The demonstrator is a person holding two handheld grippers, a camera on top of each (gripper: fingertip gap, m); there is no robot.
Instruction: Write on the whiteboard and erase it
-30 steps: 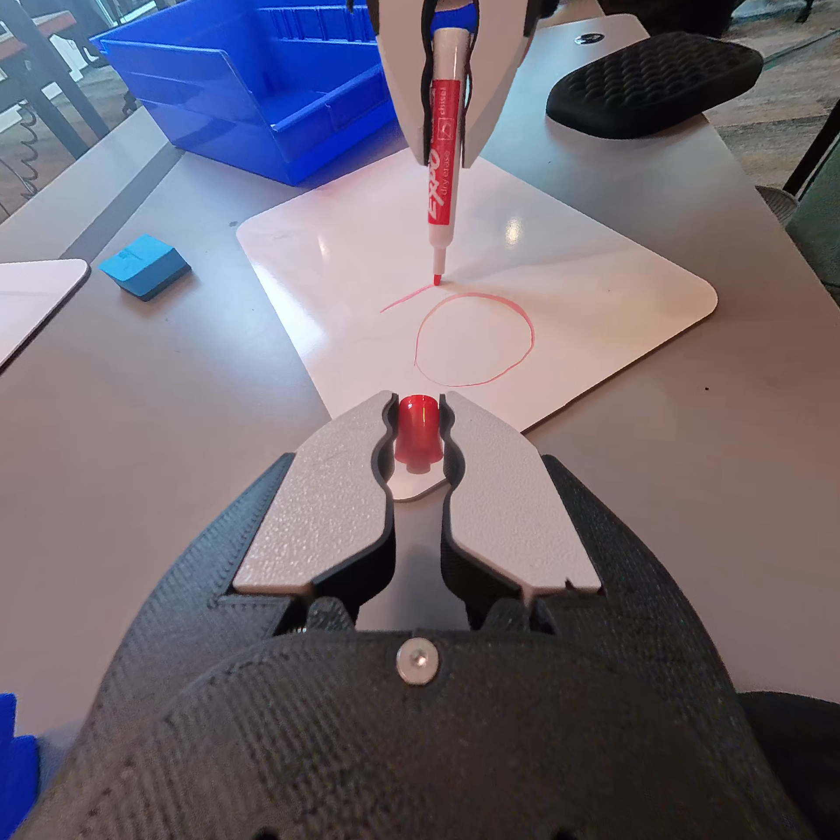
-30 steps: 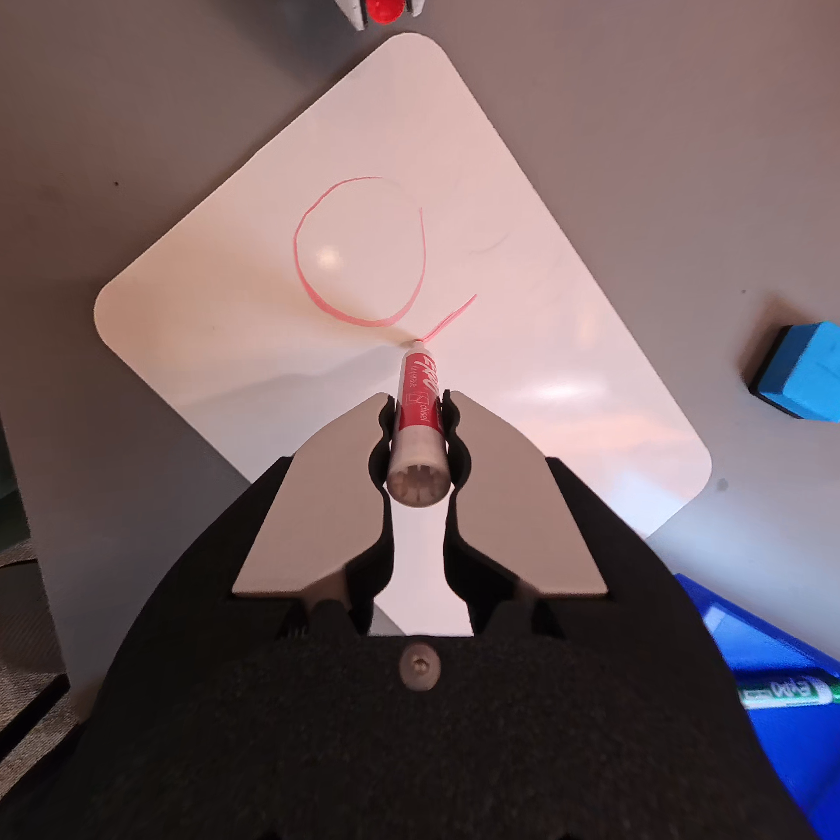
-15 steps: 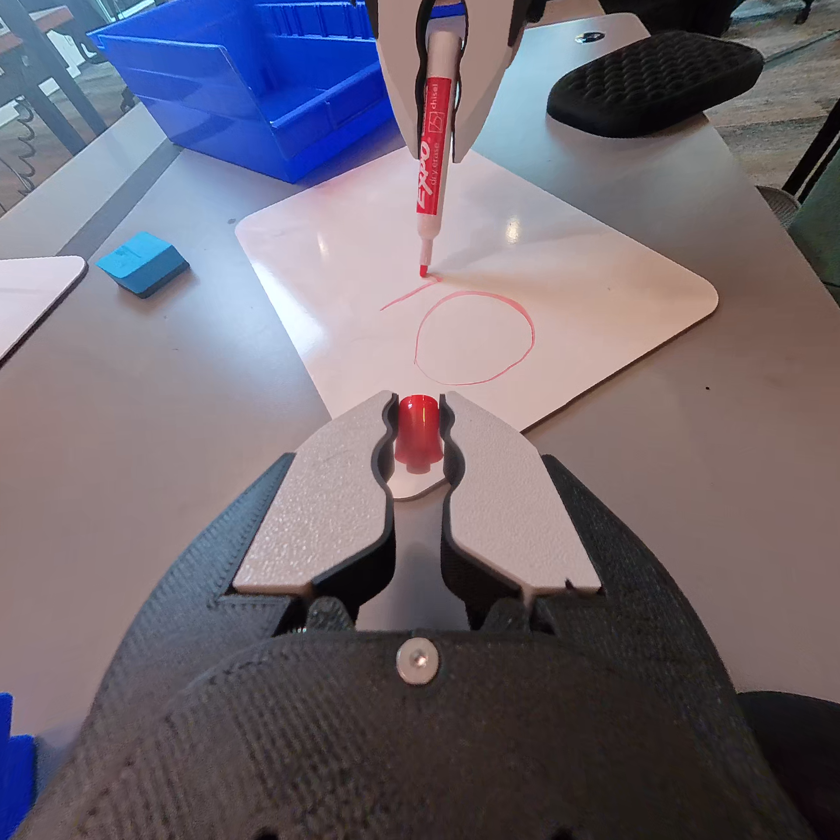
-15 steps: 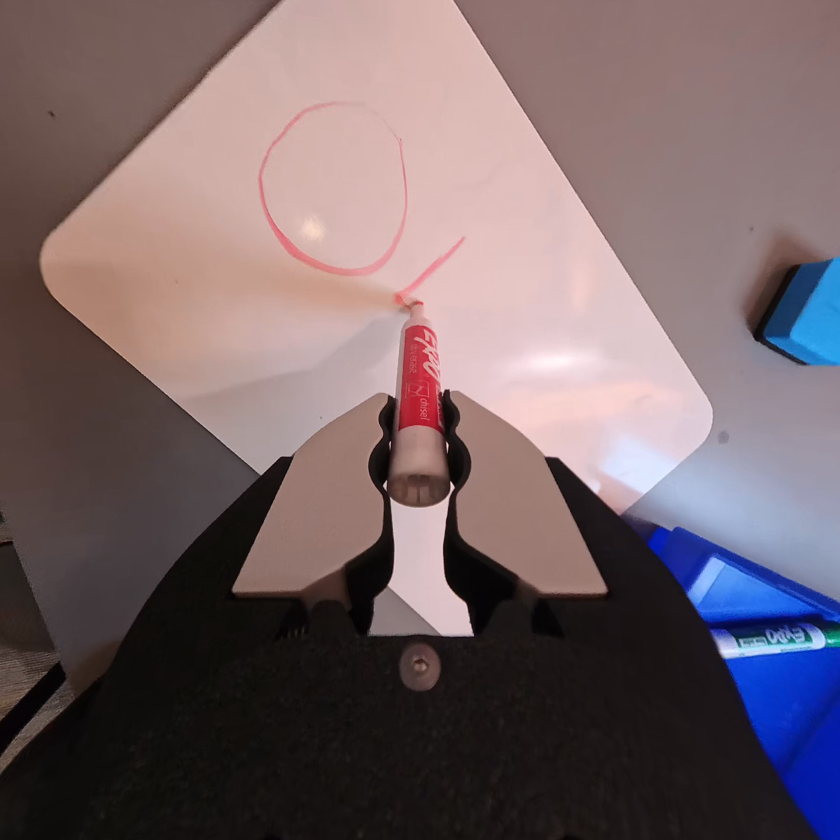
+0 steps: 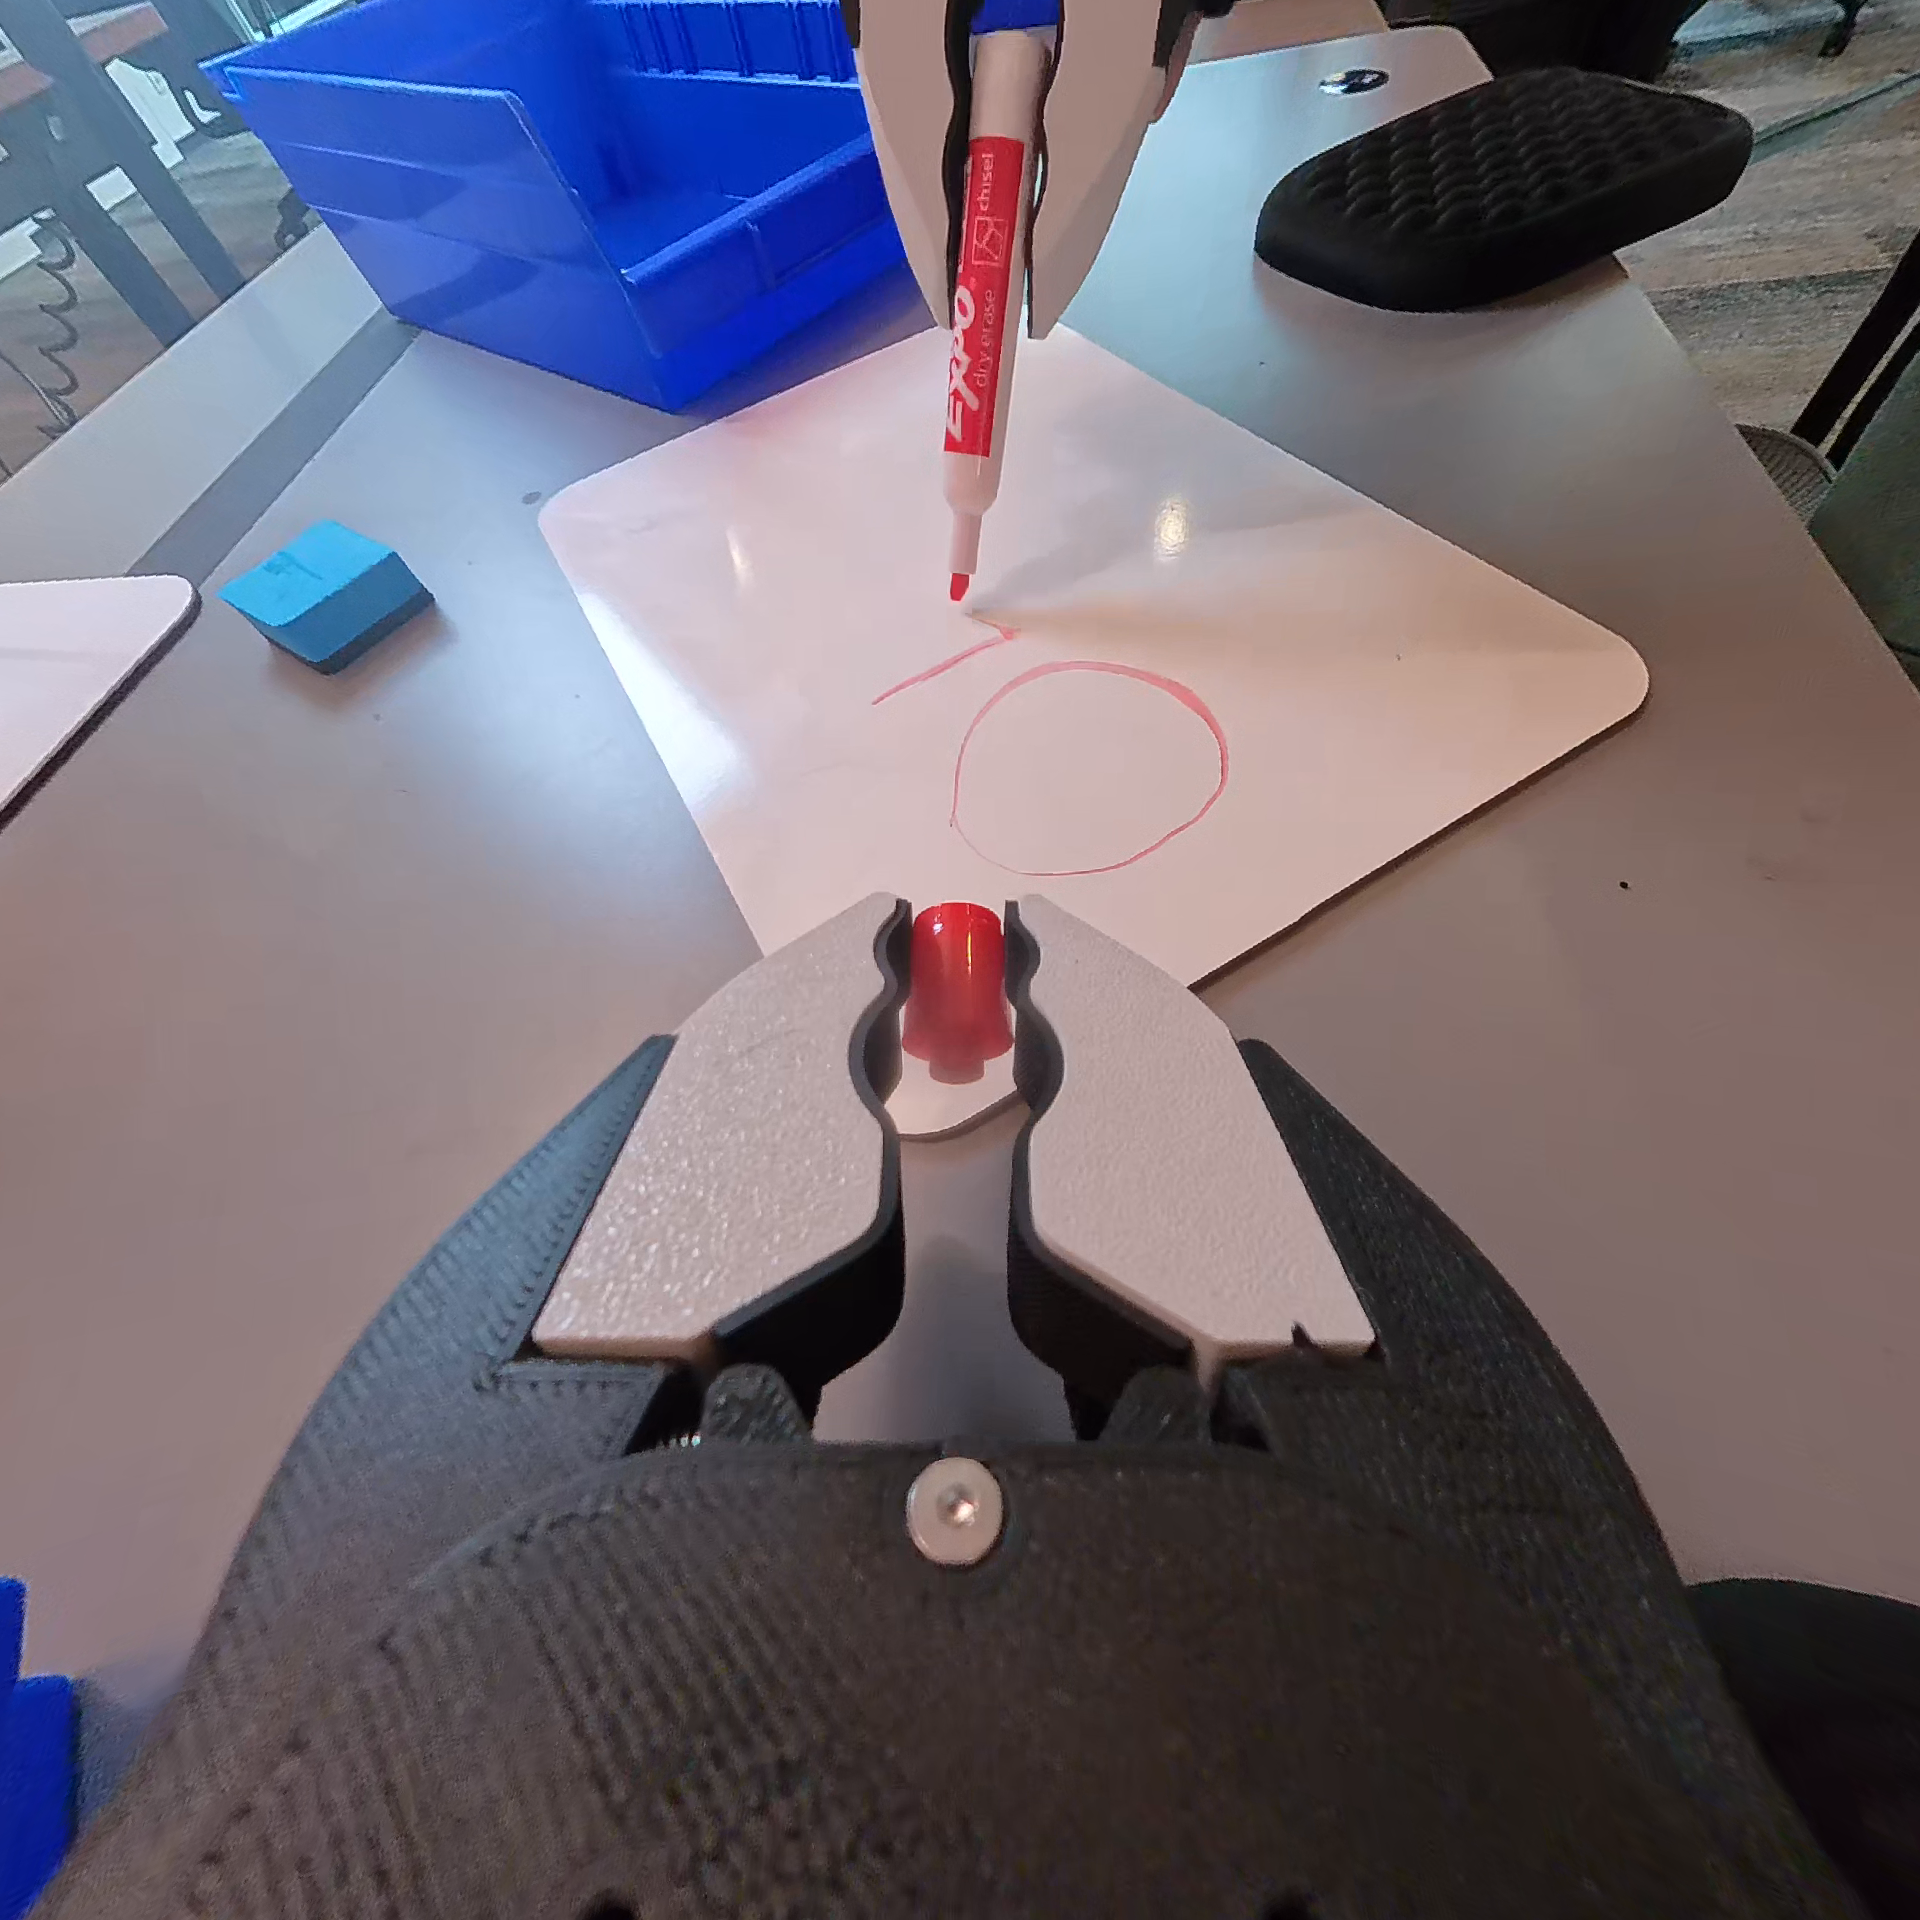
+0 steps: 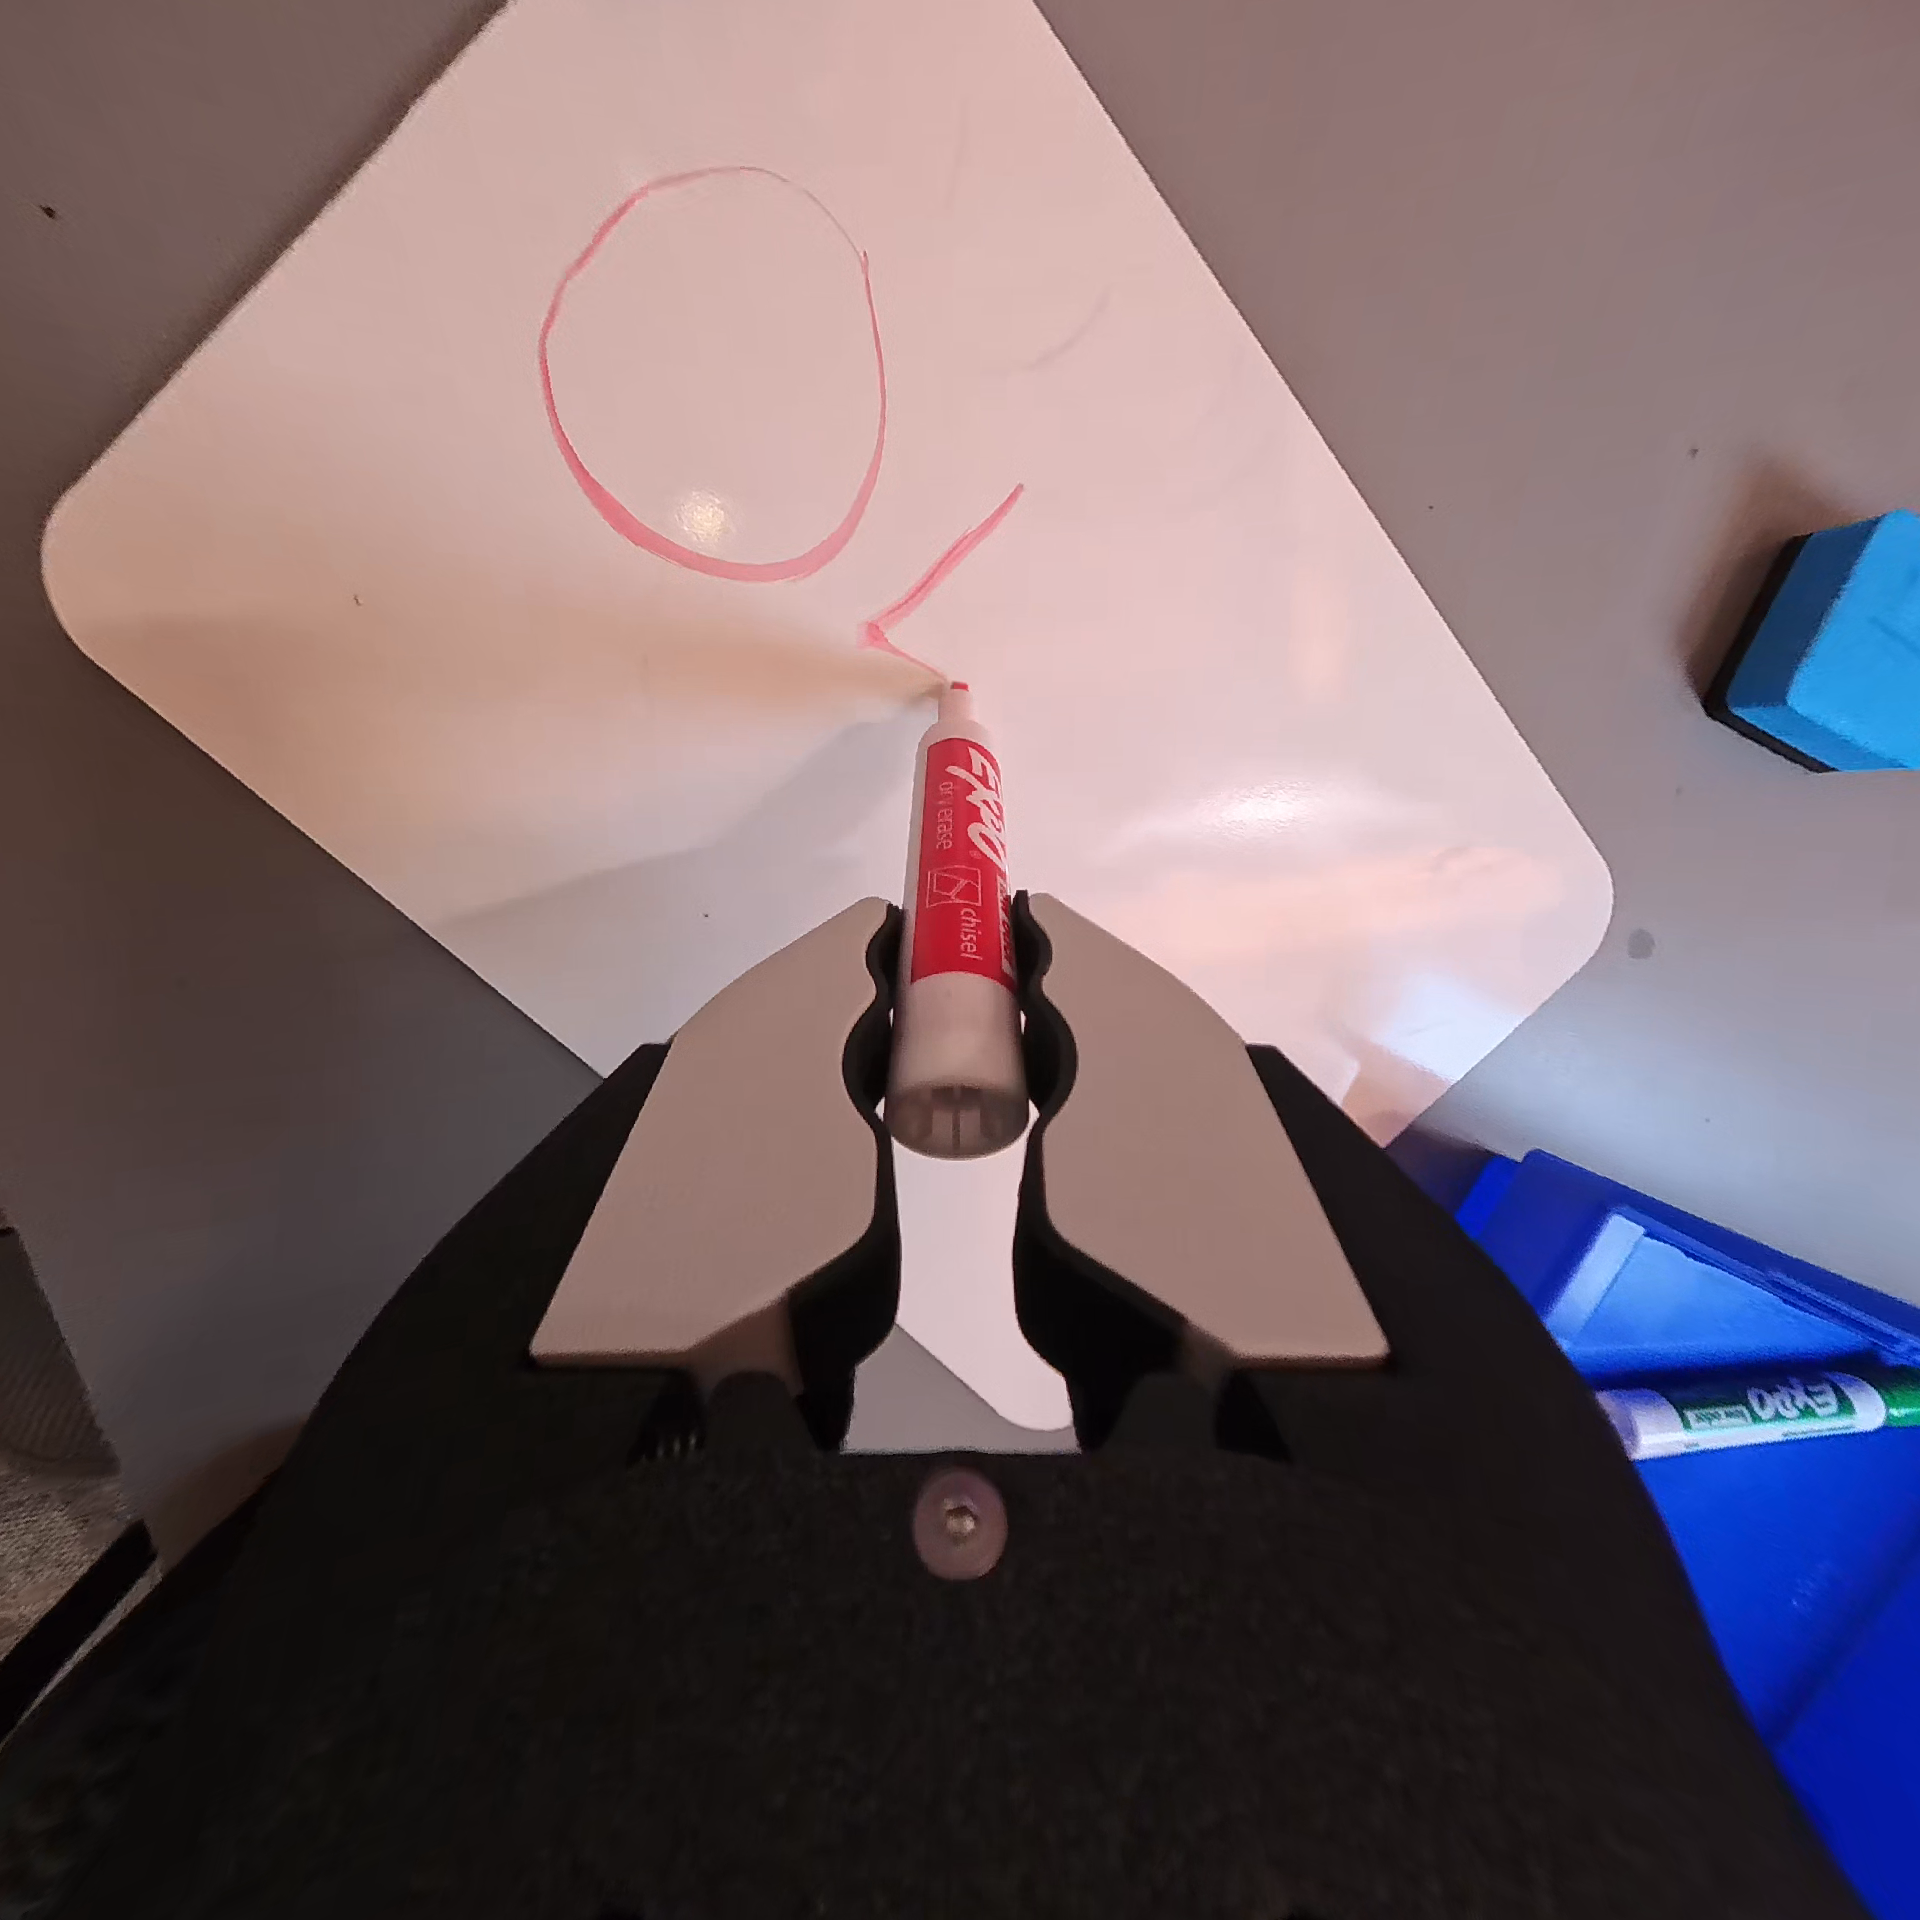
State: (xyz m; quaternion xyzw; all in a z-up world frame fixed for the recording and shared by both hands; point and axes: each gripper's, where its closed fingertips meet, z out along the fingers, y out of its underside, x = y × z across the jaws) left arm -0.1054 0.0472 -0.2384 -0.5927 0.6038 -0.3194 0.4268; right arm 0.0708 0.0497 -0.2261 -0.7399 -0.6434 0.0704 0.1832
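A white whiteboard (image 5: 1351,623) (image 6: 364,540) lies on the grey table, with a red circle (image 5: 1086,769) (image 6: 717,374) and a bent red stroke (image 5: 940,665) (image 6: 940,582) drawn on it. My right gripper (image 6: 956,920) (image 5: 992,322) is shut on a red marker (image 6: 956,883) (image 5: 982,353), tip at the board beside the stroke's end. My left gripper (image 5: 956,920) is shut on the red marker cap (image 5: 956,987), over the board's near corner. A blue eraser (image 5: 322,597) (image 6: 1839,644) sits on the table left of the board.
A blue plastic bin (image 5: 582,177) (image 6: 1714,1351) stands behind the board and holds a green marker (image 6: 1756,1418). A black padded rest (image 5: 1507,187) lies at the far right. A second white board's corner (image 5: 73,644) shows at the left edge.
The right gripper has drawn the marker on past the straight stroke, adding a short hooked segment, and moved slightly back toward the bin. The left gripper has stayed put.
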